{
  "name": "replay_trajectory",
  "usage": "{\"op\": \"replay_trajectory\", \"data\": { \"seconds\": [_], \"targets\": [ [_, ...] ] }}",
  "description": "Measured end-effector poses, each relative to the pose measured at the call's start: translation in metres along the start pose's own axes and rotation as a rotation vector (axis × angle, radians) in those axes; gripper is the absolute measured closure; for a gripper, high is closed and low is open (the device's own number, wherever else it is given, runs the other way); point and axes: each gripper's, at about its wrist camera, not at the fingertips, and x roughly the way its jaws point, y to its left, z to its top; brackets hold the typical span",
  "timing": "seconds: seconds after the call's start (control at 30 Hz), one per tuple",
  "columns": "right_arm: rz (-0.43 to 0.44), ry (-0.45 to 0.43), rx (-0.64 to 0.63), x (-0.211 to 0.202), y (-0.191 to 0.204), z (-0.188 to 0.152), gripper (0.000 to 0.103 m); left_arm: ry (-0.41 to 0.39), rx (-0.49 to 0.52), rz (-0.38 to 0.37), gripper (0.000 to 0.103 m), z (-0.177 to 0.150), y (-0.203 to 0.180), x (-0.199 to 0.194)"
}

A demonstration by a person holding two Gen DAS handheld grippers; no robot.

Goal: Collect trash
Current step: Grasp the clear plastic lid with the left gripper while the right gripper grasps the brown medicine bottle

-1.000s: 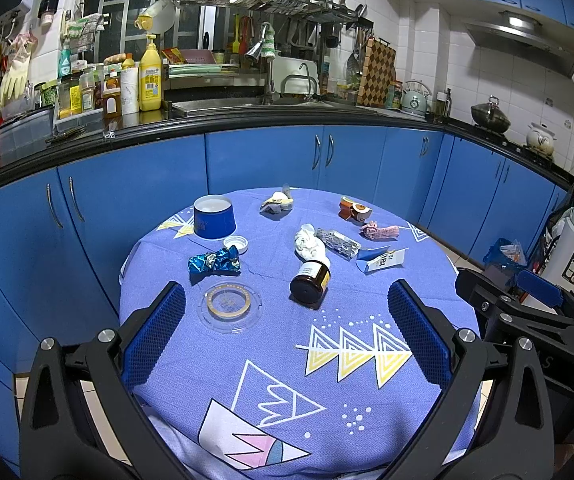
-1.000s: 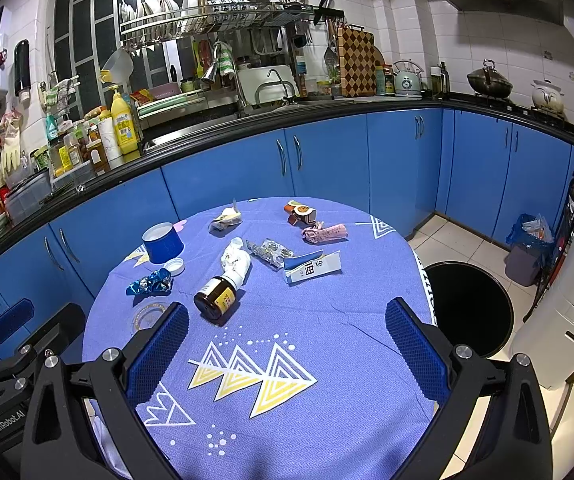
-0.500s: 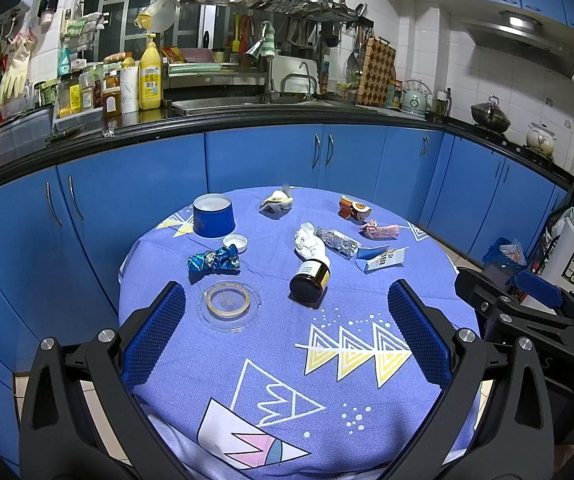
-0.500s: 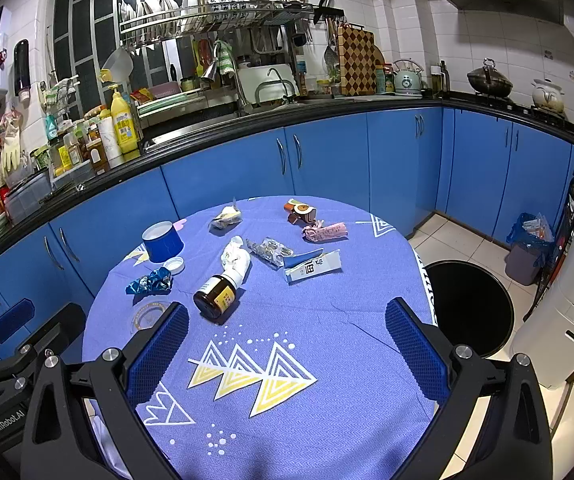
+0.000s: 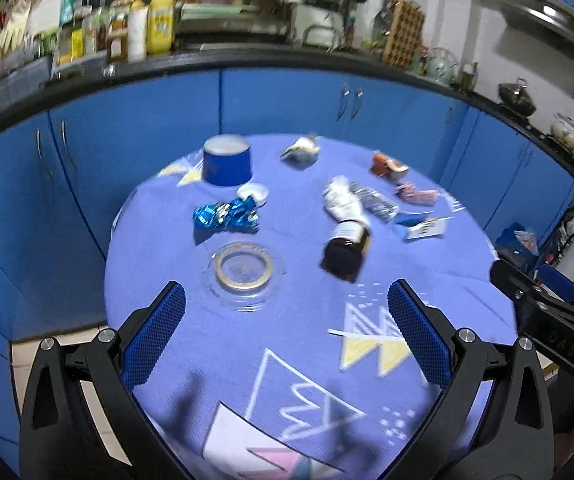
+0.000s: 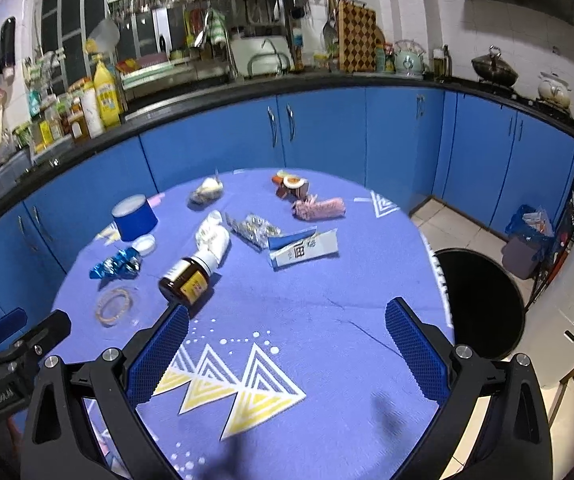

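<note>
Trash lies on a round table under a blue cloth (image 5: pixel 307 360): a blue foil wrapper (image 5: pixel 225 216), a brown jar on its side (image 5: pixel 345 250), a crumpled white tissue (image 5: pixel 339 198), a silver wrapper (image 6: pixel 253 228), a blue-white carton (image 6: pixel 303 250), a pink wrapper (image 6: pixel 319 208) and an orange-brown piece (image 6: pixel 289 186). My left gripper (image 5: pixel 285 338) is open and empty above the near edge. My right gripper (image 6: pixel 285 352) is open and empty, its left pad near the jar (image 6: pixel 185 280).
A blue cup (image 5: pixel 227 160) stands upside down at the back left beside a small white lid (image 5: pixel 253 192). A clear glass dish (image 5: pixel 243 270) sits near the left gripper. A black round bin (image 6: pixel 481 300) stands on the floor right of the table. Blue cabinets curve behind.
Both grippers have moved forward and tilted down over the table, so the trash looks closer. The left view is blurred by motion. Nothing has been picked up.
</note>
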Motion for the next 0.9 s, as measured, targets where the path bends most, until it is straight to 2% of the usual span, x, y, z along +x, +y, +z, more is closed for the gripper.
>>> {"op": "replay_trajectory", "data": {
  "seconds": [0.17,0.4,0.67,0.77,0.9],
  "targets": [
    [0.008,0.071,-0.011,0.041,0.01,0.004,0.007,0.08,-0.045,0.028,0.003,0.006,0.025,0.044],
    [0.018,0.159,-0.047,0.087,0.028,0.007,0.007,0.212,-0.065,-0.02,0.005,-0.002,0.034,0.097],
    [0.011,0.224,-0.056,0.118,0.035,0.01,0.007,0.233,-0.013,0.015,0.005,0.01,0.028,0.124],
    [0.023,0.226,-0.062,0.125,0.04,0.013,0.007,0.22,0.022,0.047,0.018,0.012,0.026,0.126],
    [0.056,0.225,-0.086,0.129,0.052,0.019,0.007,0.199,-0.006,0.025,0.019,0.014,0.034,0.125]
  ]
}}
